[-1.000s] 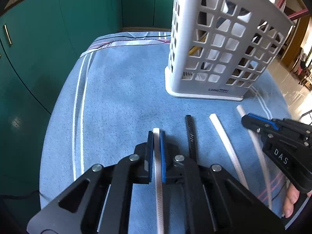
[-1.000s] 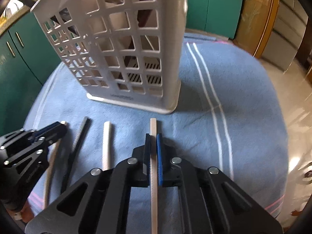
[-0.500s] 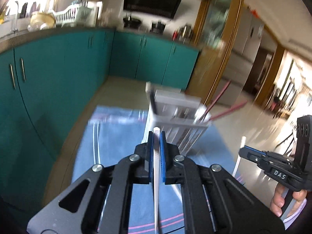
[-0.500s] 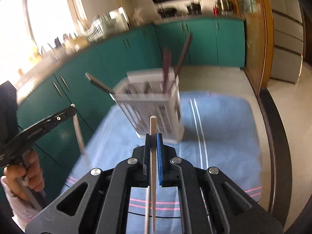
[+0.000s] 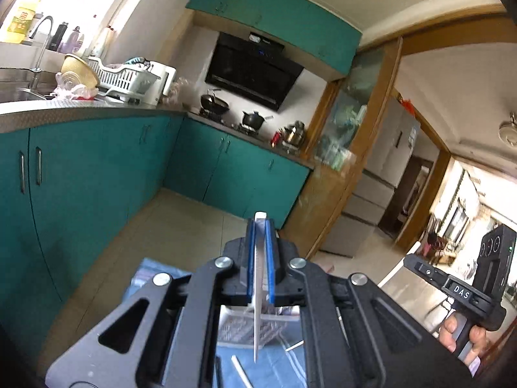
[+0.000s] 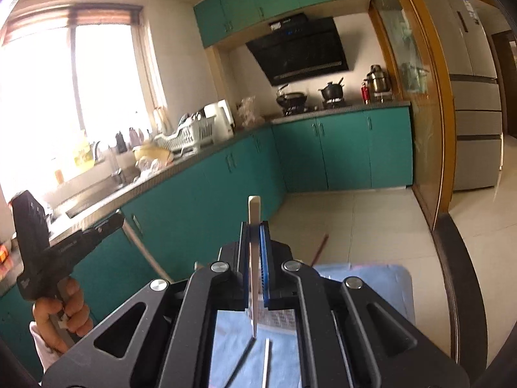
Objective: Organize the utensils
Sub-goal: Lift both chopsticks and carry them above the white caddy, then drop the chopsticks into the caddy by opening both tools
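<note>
A: What step is this?

B: Mid-carry, I judge. The left gripper (image 5: 260,252) is clamped on a white chopstick (image 5: 258,307), and the right gripper (image 6: 255,255) is clamped on a second pale chopstick (image 6: 253,278). Both are raised, pointing at the kitchen cabinets.

A: Where is the holder?

B: Below. Only a slice of the white basket (image 5: 239,326) shows through the left gripper's frame, standing on the blue cloth (image 6: 371,278). Loose sticks (image 6: 266,362) lie there too.

A: Next?

B: Probably tipping each chopstick downward over the basket opening, which is hidden, so alignment is hard to judge.
</note>
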Available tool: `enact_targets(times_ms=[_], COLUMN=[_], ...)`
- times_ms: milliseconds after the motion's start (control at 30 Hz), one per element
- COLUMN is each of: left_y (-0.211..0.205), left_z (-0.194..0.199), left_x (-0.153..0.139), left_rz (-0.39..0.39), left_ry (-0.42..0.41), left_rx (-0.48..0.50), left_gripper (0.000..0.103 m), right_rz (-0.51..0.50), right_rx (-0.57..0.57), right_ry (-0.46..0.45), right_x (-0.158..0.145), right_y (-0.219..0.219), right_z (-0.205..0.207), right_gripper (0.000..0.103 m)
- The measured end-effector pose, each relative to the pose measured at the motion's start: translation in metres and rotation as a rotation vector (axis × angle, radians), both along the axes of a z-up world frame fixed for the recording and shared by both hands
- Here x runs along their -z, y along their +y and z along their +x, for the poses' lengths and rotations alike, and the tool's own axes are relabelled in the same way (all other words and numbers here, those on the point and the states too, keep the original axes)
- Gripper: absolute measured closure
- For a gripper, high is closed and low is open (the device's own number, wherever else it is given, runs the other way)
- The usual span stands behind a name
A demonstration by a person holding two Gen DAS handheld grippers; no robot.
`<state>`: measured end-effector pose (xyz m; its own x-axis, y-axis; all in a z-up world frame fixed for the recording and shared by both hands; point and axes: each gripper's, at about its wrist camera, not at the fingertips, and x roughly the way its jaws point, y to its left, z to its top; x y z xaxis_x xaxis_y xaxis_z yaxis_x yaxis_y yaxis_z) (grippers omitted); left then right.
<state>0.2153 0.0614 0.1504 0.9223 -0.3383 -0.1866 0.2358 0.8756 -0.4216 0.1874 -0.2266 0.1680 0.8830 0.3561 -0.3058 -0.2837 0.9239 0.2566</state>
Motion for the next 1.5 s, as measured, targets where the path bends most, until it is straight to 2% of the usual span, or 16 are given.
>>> enact_targets(times_ms=[133,233,400,600,867,900,933,967,1000,1033,1167,1233,1333,1400,1500], left_y=[0.006,0.008,0.011,-0.006,-0.021,-0.022,-0.022,-0.022,-0.023,-0.022,-0.017,-0.015,-0.013,-0.017,-0.027], left_z=[0.027,0.05,0.079,0.101,0.094,0.091,0.088,0.084,0.079,0.076,0.053,0.04,0.024,0.018,0.014], left_x=[-0.009,-0.011,0.003,0.037,0.059,0.059,0.059,0.06,0.06,0.06,0.063,0.069,0.09,0.111,0.161], left_rz=[-0.047,-0.075,-0.098,-0.039,0.026,0.039,0.047,0.058,0.065,0.069,0.091,0.109,0.15,0.193,0.262], left_ry=[0.0,0.007,0.009,0.053,0.074,0.071,0.065,0.058,0.047,0.041,0.026,0.03,0.068,0.12,0.25], left_rx=[-0.026,-0.09,-0.219,-0.184,-0.137,-0.136,-0.137,-0.137,-0.133,-0.133,-0.144,-0.154,-0.145,-0.137,-0.097], left_gripper=[0.097,0.097,0.097,0.096,0.096,0.096,0.091,0.088,0.081,0.075,0.067,0.058,0.051,0.05,0.047], right_rz=[-0.004,-0.009,-0.083,-0.112,-0.107,-0.105,-0.097,-0.082,-0.069,-0.053,-0.028,-0.019,0.011,0.042,0.058], right_rx=[0.068,0.099,0.128,0.127,0.126,0.128,0.127,0.126,0.128,0.131,0.149,0.162,0.181,0.191,0.194], right_ry=[-0.063,-0.078,-0.072,-0.021,0.029,0.037,0.043,0.046,0.043,0.038,0.011,-0.009,-0.015,0.038,0.206], right_x=[-0.021,-0.026,-0.005,0.035,0.061,0.064,0.066,0.068,0.069,0.07,0.067,0.068,0.079,0.099,0.153], right_y=[0.0,0.004,0.022,0.031,0.027,0.025,0.023,0.02,0.017,0.013,-0.001,-0.011,-0.029,-0.041,-0.046], right_z=[0.02,0.036,0.058,0.078,0.093,0.094,0.093,0.091,0.087,0.082,0.055,0.037,0.008,-0.001,-0.002], right_gripper=[0.096,0.096,0.096,0.096,0.096,0.091,0.086,0.072,0.065,0.065,0.065,0.06,0.053,0.052,0.052])
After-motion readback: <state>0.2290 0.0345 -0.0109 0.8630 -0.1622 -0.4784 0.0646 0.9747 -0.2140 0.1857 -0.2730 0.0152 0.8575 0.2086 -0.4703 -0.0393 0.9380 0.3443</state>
